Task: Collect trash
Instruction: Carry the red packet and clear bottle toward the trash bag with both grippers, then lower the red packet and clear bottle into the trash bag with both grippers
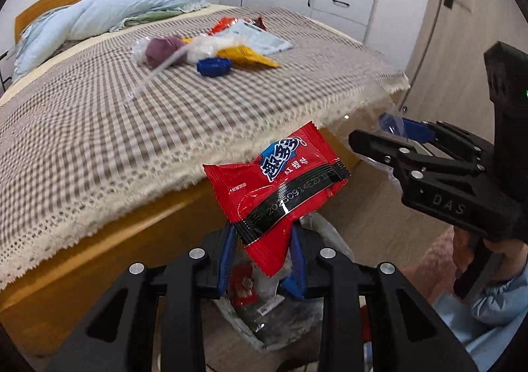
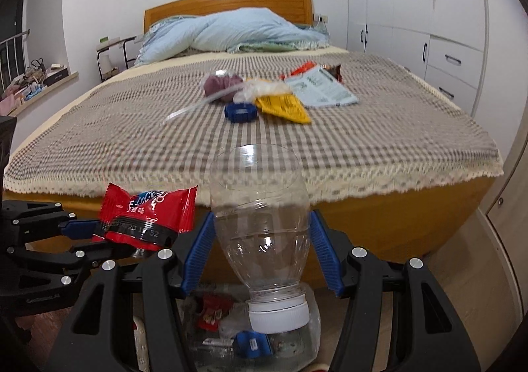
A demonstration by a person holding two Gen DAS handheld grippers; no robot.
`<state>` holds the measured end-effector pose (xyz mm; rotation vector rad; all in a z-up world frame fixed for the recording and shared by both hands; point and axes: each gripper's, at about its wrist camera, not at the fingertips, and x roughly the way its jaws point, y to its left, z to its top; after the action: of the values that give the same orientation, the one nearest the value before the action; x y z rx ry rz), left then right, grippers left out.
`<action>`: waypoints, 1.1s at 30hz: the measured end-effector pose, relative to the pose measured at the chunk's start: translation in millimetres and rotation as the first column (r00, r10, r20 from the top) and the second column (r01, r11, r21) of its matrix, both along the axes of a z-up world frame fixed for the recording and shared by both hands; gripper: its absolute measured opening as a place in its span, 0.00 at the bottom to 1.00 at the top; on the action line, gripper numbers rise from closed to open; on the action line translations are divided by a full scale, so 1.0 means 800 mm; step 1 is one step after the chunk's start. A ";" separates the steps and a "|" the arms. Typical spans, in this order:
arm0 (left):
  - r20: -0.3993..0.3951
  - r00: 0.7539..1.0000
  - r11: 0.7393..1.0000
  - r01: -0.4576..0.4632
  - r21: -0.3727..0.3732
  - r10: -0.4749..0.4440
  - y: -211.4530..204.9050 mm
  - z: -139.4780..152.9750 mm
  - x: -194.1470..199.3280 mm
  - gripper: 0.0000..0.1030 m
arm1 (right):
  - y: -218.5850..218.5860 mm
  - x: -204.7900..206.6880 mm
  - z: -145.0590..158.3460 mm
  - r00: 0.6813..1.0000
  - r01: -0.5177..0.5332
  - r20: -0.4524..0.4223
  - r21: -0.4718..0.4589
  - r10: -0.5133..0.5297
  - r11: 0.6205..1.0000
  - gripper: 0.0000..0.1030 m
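I've got left gripper point(image 1: 262, 250) clamped on the red wrapper point(image 1: 277, 187) and right gripper point(image 2: 260, 250) gripping the bottle point(image 2: 264, 233) cap-down, both over what looks like the trash bag point(image 2: 257, 339), ready to drop.

My left wrist view looks down and across the checked brown-and-cream bedspread point(image 1: 138, 114) from its near right corner; my right wrist view faces the far wooden headboard point(image 2: 227, 2) squarely. Both share the bedspread.

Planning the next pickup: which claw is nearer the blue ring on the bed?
Neither clearly. Both claws, left holding the wrapper, right holding the bottle, hang off the bed's foot, far from the ring.
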<state>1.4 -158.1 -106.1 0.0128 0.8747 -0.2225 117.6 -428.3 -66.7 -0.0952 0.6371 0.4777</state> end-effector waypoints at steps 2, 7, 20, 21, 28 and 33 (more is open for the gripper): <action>-0.020 1.000 1.000 0.007 0.000 -0.007 -0.003 -0.008 -0.002 0.26 | -0.003 -0.003 -0.010 1.000 0.001 -0.024 -0.006 -0.002 1.000 0.55; -0.079 0.996 1.000 0.029 0.007 -0.029 -0.009 -0.034 -0.005 0.26 | -0.007 -0.008 -0.032 0.997 0.001 -0.082 -0.016 -0.003 1.000 0.55; -0.232 0.970 0.996 0.082 0.019 -0.075 -0.027 -0.103 -0.008 0.26 | -0.014 -0.010 -0.091 0.969 0.007 -0.248 -0.046 -0.018 0.999 0.55; -0.248 0.966 0.996 0.083 0.016 -0.076 -0.026 -0.110 -0.008 0.26 | -0.014 -0.010 -0.096 0.965 0.007 -0.260 -0.054 -0.021 0.999 0.55; -0.344 0.937 0.998 0.068 0.019 -0.057 -0.021 -0.157 0.004 0.26 | -0.015 0.001 -0.140 0.928 0.007 -0.370 -0.084 -0.037 0.996 0.55; -0.428 0.903 0.999 0.046 0.023 -0.032 -0.022 -0.193 0.021 0.26 | -0.015 0.013 -0.171 0.889 0.008 -0.456 -0.097 -0.052 0.995 0.55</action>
<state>18.4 -175.9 -260.8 0.0124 1.3186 -0.2534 128.0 -440.4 -203.9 -0.0597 1.1260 0.4427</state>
